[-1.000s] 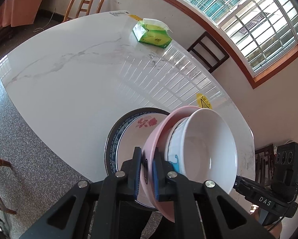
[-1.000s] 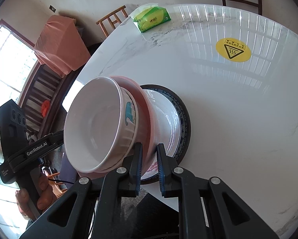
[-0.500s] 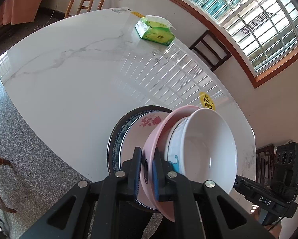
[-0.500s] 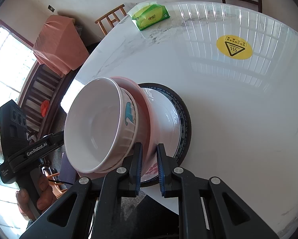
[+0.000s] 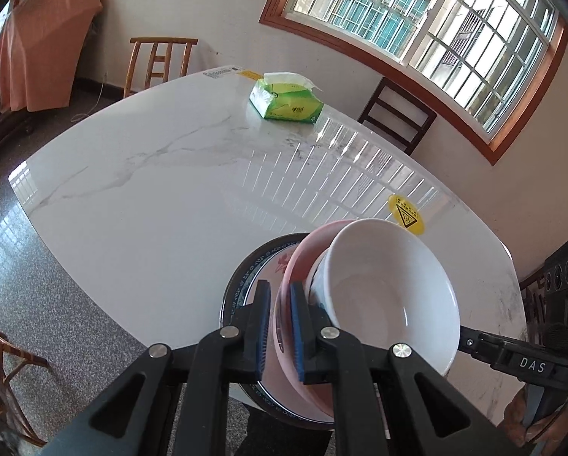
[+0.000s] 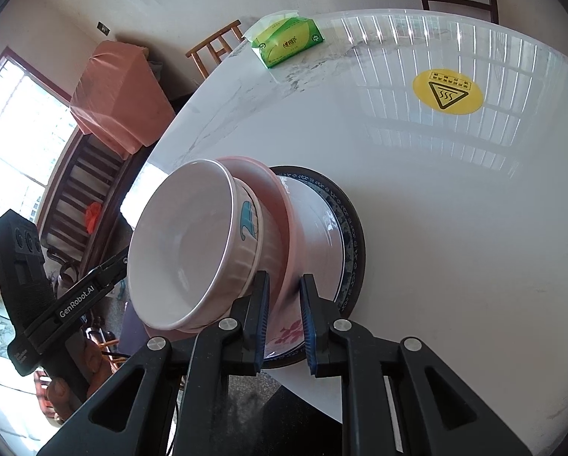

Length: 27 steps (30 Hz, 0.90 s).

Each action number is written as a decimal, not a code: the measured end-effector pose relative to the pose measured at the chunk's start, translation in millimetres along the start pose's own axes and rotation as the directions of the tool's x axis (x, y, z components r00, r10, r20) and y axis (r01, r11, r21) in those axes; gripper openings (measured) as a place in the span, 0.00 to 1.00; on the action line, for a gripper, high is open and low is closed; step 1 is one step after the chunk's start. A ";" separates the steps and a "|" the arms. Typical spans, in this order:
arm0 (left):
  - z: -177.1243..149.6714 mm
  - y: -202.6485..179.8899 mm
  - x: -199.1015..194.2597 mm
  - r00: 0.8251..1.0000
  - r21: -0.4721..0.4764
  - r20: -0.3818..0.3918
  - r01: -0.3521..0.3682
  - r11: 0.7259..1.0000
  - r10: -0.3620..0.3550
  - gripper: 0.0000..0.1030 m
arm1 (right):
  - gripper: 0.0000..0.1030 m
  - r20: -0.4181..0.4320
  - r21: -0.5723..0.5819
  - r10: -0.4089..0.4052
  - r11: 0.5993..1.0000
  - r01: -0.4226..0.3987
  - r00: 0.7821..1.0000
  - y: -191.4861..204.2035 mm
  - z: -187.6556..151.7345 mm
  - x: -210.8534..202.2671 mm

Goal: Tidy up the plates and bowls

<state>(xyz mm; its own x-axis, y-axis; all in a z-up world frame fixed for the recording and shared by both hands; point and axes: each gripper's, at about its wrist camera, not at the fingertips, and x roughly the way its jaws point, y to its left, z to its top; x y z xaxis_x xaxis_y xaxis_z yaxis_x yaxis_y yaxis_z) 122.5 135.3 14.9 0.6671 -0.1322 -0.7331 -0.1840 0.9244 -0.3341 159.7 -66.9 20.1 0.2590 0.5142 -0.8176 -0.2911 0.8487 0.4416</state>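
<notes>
Two handheld black grippers, one stacked set of dishes. Left gripper (image 5: 281,328): pads closed on the rim of a pink shallow bowl (image 5: 288,353). Right gripper (image 6: 284,323): jaws parted a little around that rim, contact unclear. White glazed bowl (image 5: 390,296) nests in the pink one, atop a blue-rimmed floral plate (image 6: 341,224) at the white marble table's (image 5: 162,174) near edge. Green tissue pack (image 5: 287,102) and yellow warning sticker (image 6: 447,91) lie well apart.

Left gripper (image 5: 280,326) jaws nearly closed; right gripper (image 6: 284,321) jaws parted.
</notes>
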 end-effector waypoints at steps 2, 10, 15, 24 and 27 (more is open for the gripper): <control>-2.9 -2.0 -2.4 0.999 0.020 0.035 -0.020 1.000 0.019 0.12 | 0.16 0.015 -0.012 -0.007 1.000 0.007 1.000 2.0 -0.3 0.0; -12.9 -6.4 -16.4 0.977 0.070 0.197 -0.103 0.992 0.087 0.27 | 0.17 0.106 -0.086 -0.049 0.995 0.058 0.993 10.4 -3.2 -3.2; -18.2 -6.4 -23.4 0.949 0.080 0.283 -0.166 0.983 0.137 0.39 | 0.21 0.187 -0.119 -0.073 0.988 0.096 0.980 14.4 -6.5 -10.6; -31.1 -3.9 -25.6 0.931 0.092 0.319 -0.219 0.971 0.180 0.43 | 0.50 0.376 -0.101 -0.067 0.989 0.112 0.924 14.1 -30.1 -36.3; -36.8 -0.4 -25.5 0.927 0.083 0.321 -0.230 0.970 0.192 0.43 | 0.56 0.456 -0.113 -0.068 0.985 0.134 0.888 21.8 -46.9 -45.1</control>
<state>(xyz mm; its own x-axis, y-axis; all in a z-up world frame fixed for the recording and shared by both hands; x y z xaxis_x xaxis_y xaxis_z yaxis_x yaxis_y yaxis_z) 79.0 125.1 11.9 0.8151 0.1701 -0.5538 -0.2721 0.9563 -0.1067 98.5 -77.4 49.2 0.6694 0.4546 -0.5875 -0.3559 0.8905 0.2835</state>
